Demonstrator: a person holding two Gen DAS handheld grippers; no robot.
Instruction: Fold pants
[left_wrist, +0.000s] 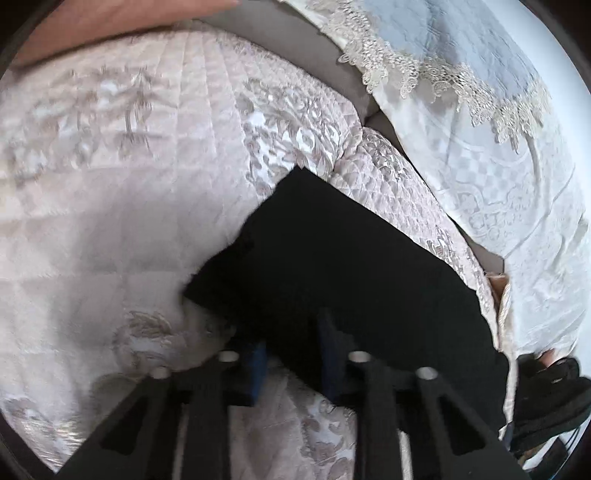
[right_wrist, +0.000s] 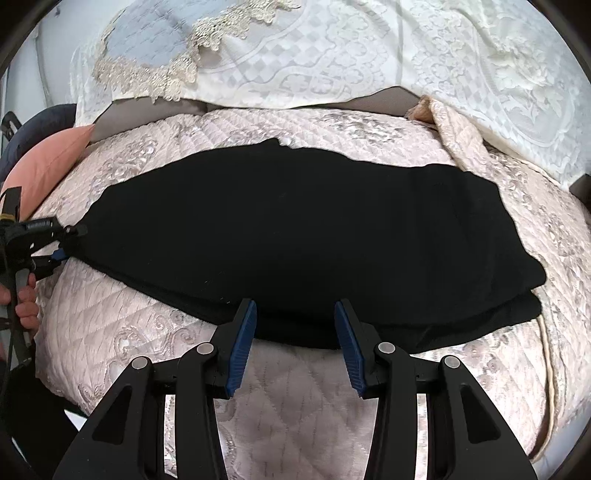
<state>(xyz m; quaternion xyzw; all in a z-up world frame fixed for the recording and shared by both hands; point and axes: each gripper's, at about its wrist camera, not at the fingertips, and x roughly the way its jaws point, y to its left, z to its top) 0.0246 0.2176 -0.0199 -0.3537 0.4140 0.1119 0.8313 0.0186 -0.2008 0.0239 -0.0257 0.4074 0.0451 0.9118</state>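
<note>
The black pants (right_wrist: 295, 240) lie flat along the pink quilted bedspread (right_wrist: 295, 391), legs doubled, hem end at the left, waist end at the right. My right gripper (right_wrist: 294, 314) is open and empty, its blue pads at the pants' near edge. My left gripper (left_wrist: 291, 332) is at the hem end of the pants (left_wrist: 332, 258); its jaws stand apart with black cloth between them. It also shows in the right wrist view (right_wrist: 68, 242), touching the hem.
White lace-trimmed pillows (right_wrist: 332, 55) lie along the far side of the bed. A peach cushion (right_wrist: 51, 162) sits at the far left. A person's black shoe (left_wrist: 550, 402) shows beside the bed.
</note>
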